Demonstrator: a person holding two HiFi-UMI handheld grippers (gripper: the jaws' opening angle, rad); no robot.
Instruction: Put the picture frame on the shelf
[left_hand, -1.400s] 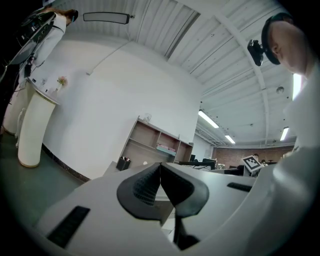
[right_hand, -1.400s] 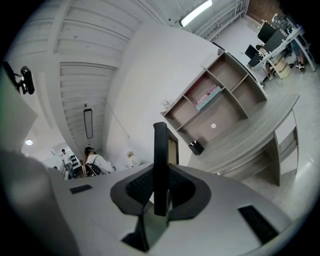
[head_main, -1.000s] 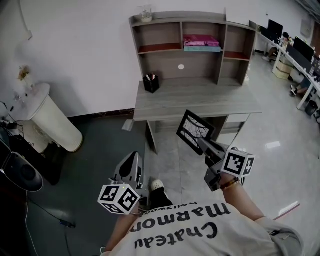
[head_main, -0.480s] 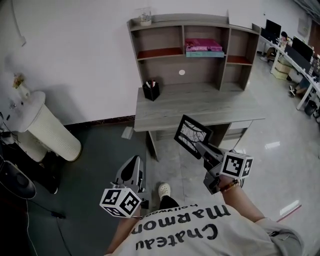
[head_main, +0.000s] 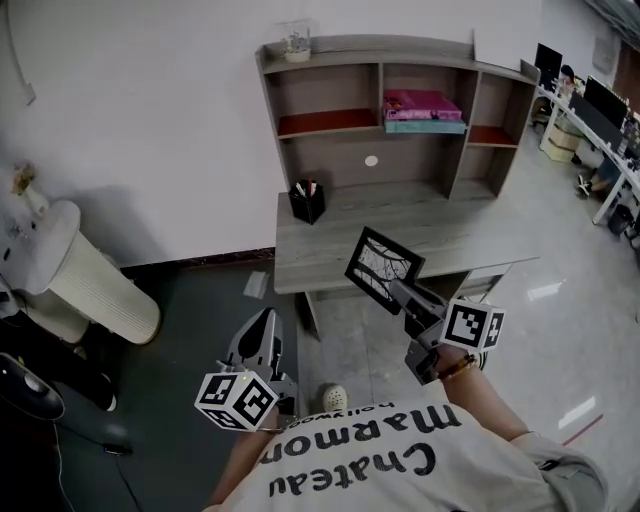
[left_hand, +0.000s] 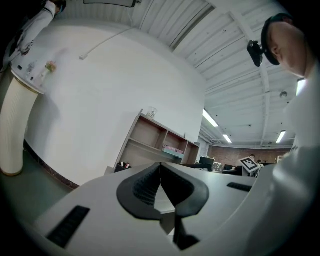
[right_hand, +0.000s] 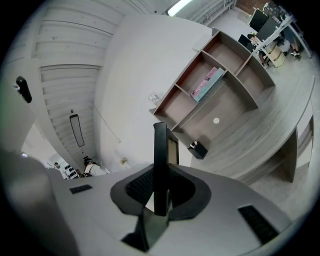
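Observation:
A black picture frame (head_main: 383, 264) with a branch drawing is held up in the air, over the front edge of the grey desk (head_main: 330, 250). My right gripper (head_main: 402, 291) is shut on its lower edge. In the right gripper view the frame (right_hand: 160, 165) stands edge-on between the pads, with the shelf unit (right_hand: 220, 75) beyond it. The shelf unit (head_main: 400, 110) sits at the back of the desk. My left gripper (head_main: 266, 322) hangs lower left, short of the desk. Its pads meet with nothing between them in the left gripper view (left_hand: 160, 165).
A black pen holder (head_main: 306, 203) stands on the desk's left side. Pink books (head_main: 424, 104) lie in the upper middle compartment and a glass (head_main: 296, 40) stands on the shelf top. A white ribbed column (head_main: 85, 275) stands at the left wall. Office desks (head_main: 600, 110) lie far right.
Both grippers and the head view have come closer to the desk. The frame, which hung in front of the desk, now overlaps its front edge. Both grips are unchanged.

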